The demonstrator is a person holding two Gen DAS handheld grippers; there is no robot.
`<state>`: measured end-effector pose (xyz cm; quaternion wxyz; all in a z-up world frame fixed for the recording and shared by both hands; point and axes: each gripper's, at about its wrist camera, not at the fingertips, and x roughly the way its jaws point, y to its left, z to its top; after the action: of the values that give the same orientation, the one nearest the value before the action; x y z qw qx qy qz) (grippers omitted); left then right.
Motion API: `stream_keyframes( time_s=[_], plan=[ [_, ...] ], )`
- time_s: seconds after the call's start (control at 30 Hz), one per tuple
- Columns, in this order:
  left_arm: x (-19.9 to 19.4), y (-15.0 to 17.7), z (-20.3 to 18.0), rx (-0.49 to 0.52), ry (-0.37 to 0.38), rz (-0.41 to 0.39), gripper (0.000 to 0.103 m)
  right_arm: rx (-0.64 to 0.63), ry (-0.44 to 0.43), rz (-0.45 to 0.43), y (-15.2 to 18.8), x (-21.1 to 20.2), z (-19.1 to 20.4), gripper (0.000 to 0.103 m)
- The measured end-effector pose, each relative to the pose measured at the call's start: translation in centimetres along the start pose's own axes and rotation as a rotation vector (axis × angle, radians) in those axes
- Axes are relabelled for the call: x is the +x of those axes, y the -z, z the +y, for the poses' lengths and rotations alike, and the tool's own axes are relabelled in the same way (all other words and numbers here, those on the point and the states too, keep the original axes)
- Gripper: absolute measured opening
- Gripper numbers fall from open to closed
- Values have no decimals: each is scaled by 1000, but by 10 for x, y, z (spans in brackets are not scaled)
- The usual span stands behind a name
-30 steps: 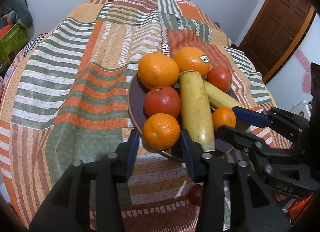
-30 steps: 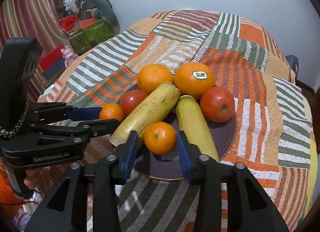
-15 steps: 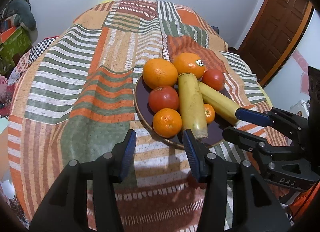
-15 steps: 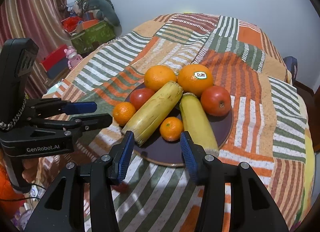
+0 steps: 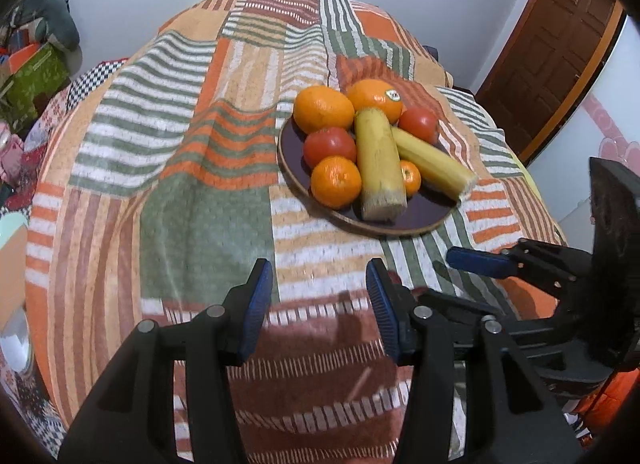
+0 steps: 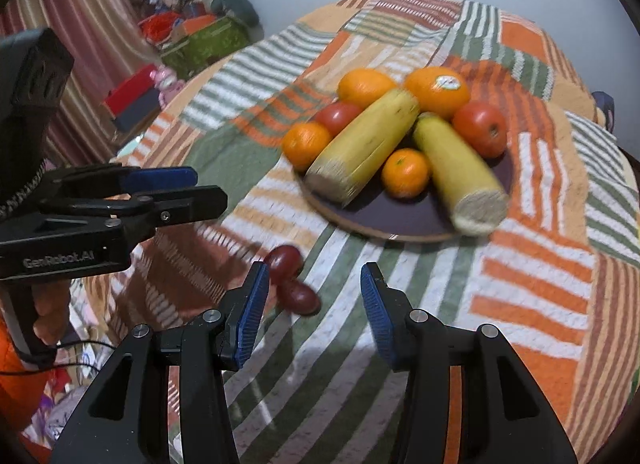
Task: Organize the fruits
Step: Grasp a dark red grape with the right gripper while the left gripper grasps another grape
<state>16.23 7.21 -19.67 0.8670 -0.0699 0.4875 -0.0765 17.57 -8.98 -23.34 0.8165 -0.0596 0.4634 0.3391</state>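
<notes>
A dark plate (image 5: 384, 229) with a wooden rim lies on the striped blanket (image 5: 192, 168). It holds two big oranges (image 5: 323, 108), two tomatoes (image 5: 329, 146), two mandarins (image 5: 335, 182) and two long yellow fruits (image 5: 378, 160). My left gripper (image 5: 318, 280) is open and empty, short of the plate. My right gripper (image 6: 314, 280) is empty too, its jaws closing slightly, with the plate (image 6: 392, 233) ahead. Two small dark red fruits (image 6: 285, 260) lie on the blanket beside its left finger. The left gripper (image 6: 172, 188) shows at that view's left, the right gripper (image 5: 480, 264) at the other's right.
A brown door (image 5: 552, 56) stands at the far right. Boxes and toys (image 6: 200, 40) are piled by the striped curtain (image 6: 80, 24) on the left. A hand (image 6: 44, 304) grips the left gripper's handle. The blanket falls away at its edges.
Both grippers have drawn back from the plate; each had a mandarin between its jaws a second ago and now has none. The two dark red fruits have come into the right wrist view.
</notes>
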Motion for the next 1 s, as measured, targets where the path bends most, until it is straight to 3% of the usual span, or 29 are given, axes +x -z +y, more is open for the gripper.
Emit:
stream_keyframes(
  time_s=[0.2,0.37,0.63,0.73,0.87,1.0],
  plan=[
    [0,11,-5,12,3,16,48,-28,-15,47,4,16,5,23],
    [5,14,-13,32,30,39,47,-24,-13,35,5,9,2,23],
    [24,14,-39,90,69,90,33,22,27,-19,9,-17,-22,23],
    [37,13,-46,96,55,108,31,52,43,-41,11,-28,-36,23],
    [48,10,-49,91,25,118,19,83,60,-59,14,-37,-48,23],
    [46,6,-50,85,27,108,19,105,67,-78,14,-45,-59,23]
  ],
)
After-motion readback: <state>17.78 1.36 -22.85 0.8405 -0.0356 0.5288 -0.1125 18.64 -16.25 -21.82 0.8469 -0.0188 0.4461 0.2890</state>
